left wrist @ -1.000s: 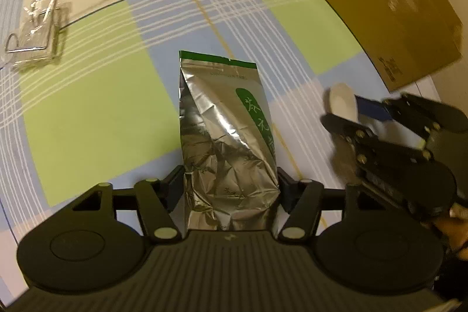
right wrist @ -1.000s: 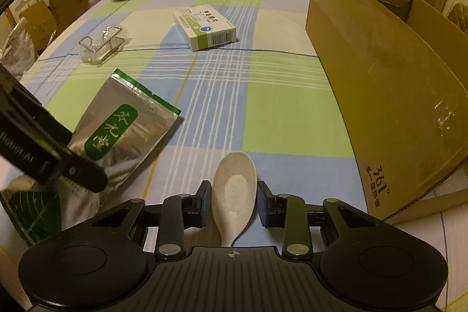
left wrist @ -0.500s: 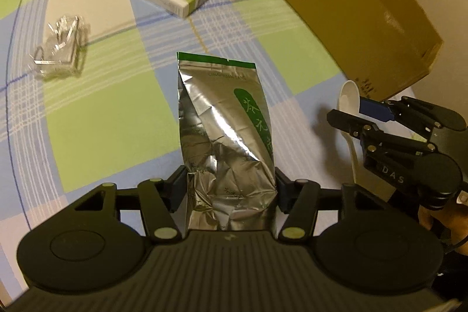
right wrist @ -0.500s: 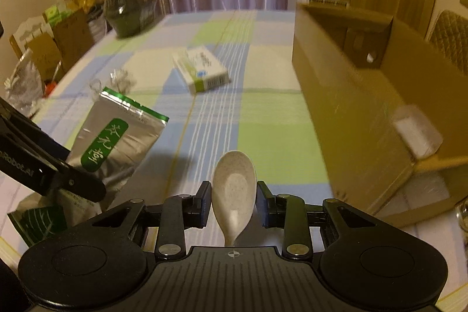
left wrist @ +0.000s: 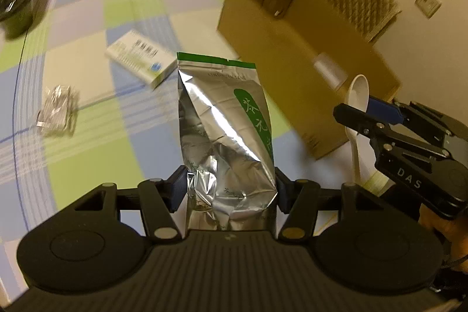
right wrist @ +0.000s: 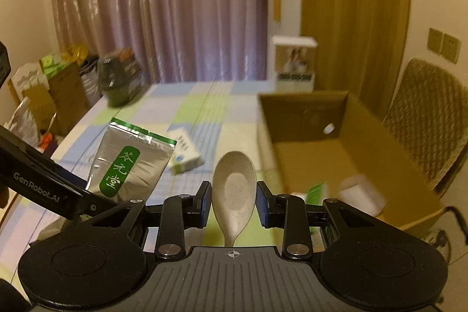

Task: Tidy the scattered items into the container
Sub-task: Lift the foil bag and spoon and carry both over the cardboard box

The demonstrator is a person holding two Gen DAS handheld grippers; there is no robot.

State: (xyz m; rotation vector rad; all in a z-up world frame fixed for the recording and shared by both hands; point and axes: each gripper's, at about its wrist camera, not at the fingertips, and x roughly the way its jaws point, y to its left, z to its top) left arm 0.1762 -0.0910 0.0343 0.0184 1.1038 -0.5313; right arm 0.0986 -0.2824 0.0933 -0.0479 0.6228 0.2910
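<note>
- Left gripper (left wrist: 229, 190) is clamping the foil tea pouch (left wrist: 225, 130) upright, clear of the tabletop (left wrist: 87, 160).
- Right gripper (right wrist: 233, 203) is pinching the spoon (right wrist: 234, 189), bowl forward.
- Cardboard box (right wrist: 362, 165) is lying ahead-right; right gripper is nearer it.

The checked-cloth table (left wrist: 87, 160) carries a cardboard box (left wrist: 295, 69) at 2 o'clock, a medicine carton (left wrist: 140, 60) at 11, a clear clip holder (left wrist: 58, 113) at 9.

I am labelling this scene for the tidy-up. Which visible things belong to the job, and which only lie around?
Job: foil tea pouch in left gripper; spoon in right gripper; white box; clear packet; cardboard box.

Around: chair; curtain; dark bag.
</note>
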